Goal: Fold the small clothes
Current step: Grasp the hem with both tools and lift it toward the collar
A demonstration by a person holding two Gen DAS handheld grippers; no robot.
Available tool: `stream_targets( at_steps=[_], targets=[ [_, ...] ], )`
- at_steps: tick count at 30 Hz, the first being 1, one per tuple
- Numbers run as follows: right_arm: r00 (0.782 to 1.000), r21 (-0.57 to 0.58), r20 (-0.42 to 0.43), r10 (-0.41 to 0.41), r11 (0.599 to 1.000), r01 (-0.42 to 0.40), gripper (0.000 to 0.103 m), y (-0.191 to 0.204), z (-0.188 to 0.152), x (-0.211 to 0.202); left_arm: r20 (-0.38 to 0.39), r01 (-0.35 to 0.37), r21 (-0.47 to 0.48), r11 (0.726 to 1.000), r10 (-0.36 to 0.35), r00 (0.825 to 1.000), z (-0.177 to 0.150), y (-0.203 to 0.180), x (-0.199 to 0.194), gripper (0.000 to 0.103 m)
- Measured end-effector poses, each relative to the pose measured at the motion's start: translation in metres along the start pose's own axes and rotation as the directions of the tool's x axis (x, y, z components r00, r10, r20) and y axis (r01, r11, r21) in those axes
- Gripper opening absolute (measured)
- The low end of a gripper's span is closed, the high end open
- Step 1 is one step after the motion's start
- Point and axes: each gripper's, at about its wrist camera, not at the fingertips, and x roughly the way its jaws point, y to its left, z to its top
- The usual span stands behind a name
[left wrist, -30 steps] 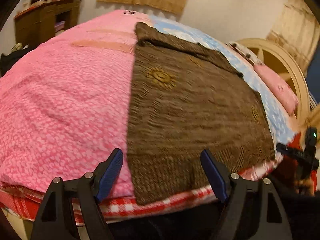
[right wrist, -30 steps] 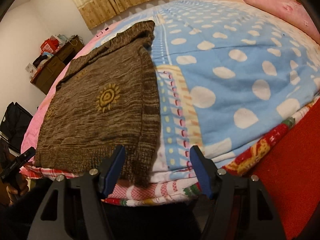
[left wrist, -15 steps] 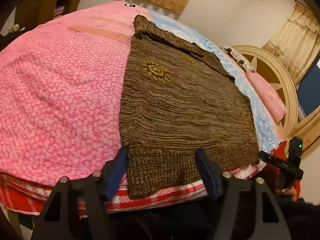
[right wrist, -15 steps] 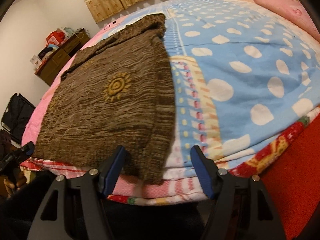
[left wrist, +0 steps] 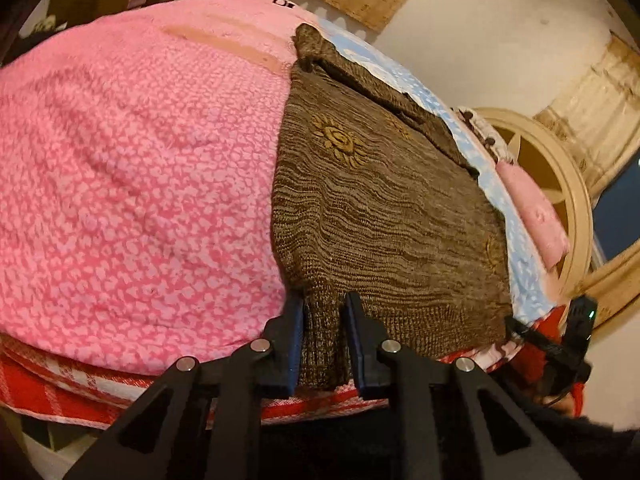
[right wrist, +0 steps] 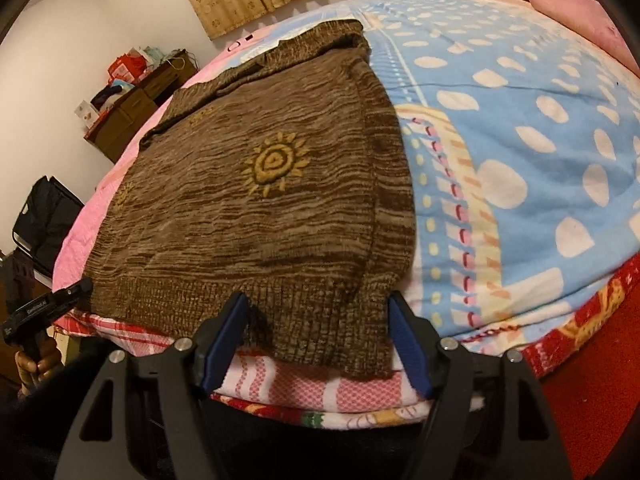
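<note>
A brown knitted sweater (left wrist: 380,208) with yellow sun motifs lies flat on the bed, its ribbed hem hanging over the near edge. My left gripper (left wrist: 324,312) is at the hem's left corner. Its jaws are closing, and the bunched knit fills the narrow gap between the blue pads. In the right wrist view the sweater (right wrist: 260,208) reaches down to my right gripper (right wrist: 318,308), which straddles the hem's right corner. Those jaws are closing too but still stand wide, with the hem loose between the pads.
A pink blanket (left wrist: 132,184) covers the bed left of the sweater, a blue dotted one (right wrist: 520,128) the right. A pink pillow (left wrist: 536,216) and a round cream headboard (left wrist: 576,208) lie beyond. A wooden cabinet (right wrist: 132,112) and a black bag (right wrist: 44,216) stand by the wall.
The left jaws have narrowed from wide open onto the hem's left corner, bunching the knit. Both grippers have moved in toward the hem. The right jaws have narrowed slightly.
</note>
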Motion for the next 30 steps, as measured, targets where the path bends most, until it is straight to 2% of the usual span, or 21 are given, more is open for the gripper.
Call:
stream_targets(
  at_steps=[1, 2, 3, 5, 8, 10, 13, 18, 20, 23, 30],
  targets=[
    [0.999, -0.023, 0.004, -0.042, 0.999, 0.042, 0.050, 0.001, 0.000, -0.001, 0.005, -0.004, -0.001, 1.000, 0.004, 1.000, -0.001, 0.000, -0.001, 0.020],
    [0.997, -0.046, 0.002, -0.077, 0.996, 0.077, 0.026, 0.003, 0.000, 0.000, 0.015, -0.027, 0.009, 1.000, 0.026, 1.000, 0.000, -0.003, -0.003, 0.012],
    [0.996, -0.070, -0.005, -0.093, 0.993, 0.092, 0.022, 0.003, 0.001, 0.000, 0.017, -0.045, 0.024, 0.999, 0.045, 0.999, -0.001, -0.006, -0.003, 0.011],
    [1.000, -0.031, -0.023, -0.017, 0.999, 0.016, 0.017, -0.003, 0.004, -0.003, 0.017, -0.063, 0.053, 0.997, 0.062, 0.998, 0.001, -0.015, -0.005, 0.010],
    [0.997, 0.046, -0.023, 0.079, 0.996, -0.078, 0.015, -0.013, 0.008, -0.009, 0.037, -0.034, 0.065, 0.997, 0.032, 0.999, 0.006, -0.025, -0.014, 0.010],
    [0.986, 0.117, -0.001, 0.165, 0.980, -0.164, 0.015, -0.022, 0.013, -0.018, 0.069, -0.010, 0.068, 0.998, 0.005, 0.998, 0.014, -0.031, -0.027, 0.010],
    [0.956, 0.187, 0.062, 0.288, 0.937, -0.295, 0.015, -0.028, 0.024, -0.036, 0.109, 0.019, 0.094, 0.995, -0.029, 0.994, 0.028, -0.043, -0.041, 0.009],
    [0.908, 0.186, 0.144, 0.394, 0.890, -0.416, 0.015, -0.021, 0.056, -0.056, 0.145, 0.037, 0.159, 0.987, -0.061, 0.988, 0.063, -0.070, -0.047, 0.009],
    [0.893, 0.187, 0.163, 0.421, 0.875, -0.446, 0.015, -0.017, 0.071, -0.056, 0.151, 0.036, 0.169, 0.985, -0.062, 0.987, 0.079, -0.078, -0.041, 0.009],
    [0.889, 0.180, 0.173, 0.425, 0.873, -0.453, 0.015, -0.012, 0.093, -0.055, 0.156, 0.033, 0.162, 0.986, -0.059, 0.986, 0.104, -0.085, -0.033, 0.009],
    [0.863, 0.217, 0.241, 0.443, 0.842, -0.493, 0.015, -0.022, 0.148, -0.045, 0.167, 0.018, 0.062, 0.998, -0.028, 0.986, 0.167, -0.079, -0.006, 0.009]
  ],
)
